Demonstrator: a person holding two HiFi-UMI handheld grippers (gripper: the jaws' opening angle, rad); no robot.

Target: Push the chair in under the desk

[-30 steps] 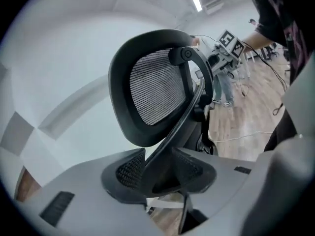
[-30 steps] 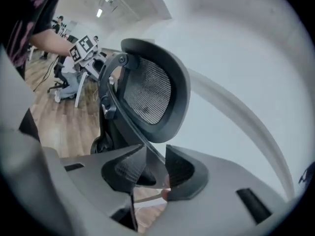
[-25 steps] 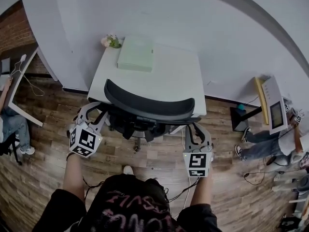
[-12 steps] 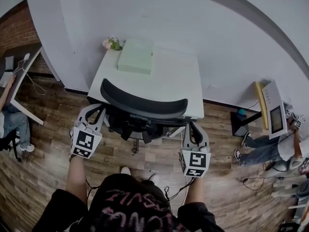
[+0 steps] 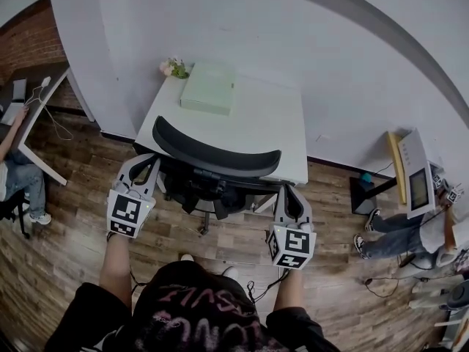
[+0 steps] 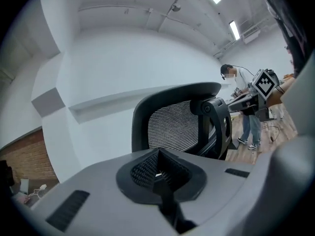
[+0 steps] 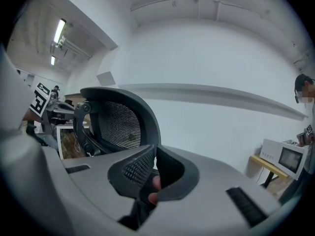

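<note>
Chair (image 5: 216, 156): backrest at the 6 o'clock edge of the bench (image 5: 253, 119), seat partly beneath it.
Left tongs (image 5: 144, 161): clenched on nothing, just beside the chair at its 8 o'clock.
Right tongs (image 5: 290, 191): clenched, empty, at the chair's 4 o'clock.
Bench top: green box (image 5: 209, 86) toward 11 o'clock.

Centre frame, seen from the head view: the chair (image 5: 216, 158) stands before the desk (image 5: 256, 127), its backrest overlapping the desk's near edge. A flat box (image 5: 209, 86) lies at the desk's far left corner, and a small bunch of flowers (image 5: 173, 67) sits just left of it by the wall. The left gripper (image 5: 141, 169) is at the chair's left side, the right gripper (image 5: 289, 196) at its right. One person (image 5: 396, 226) is at the frame's right edge, another (image 5: 16, 185) at its left edge.
</note>
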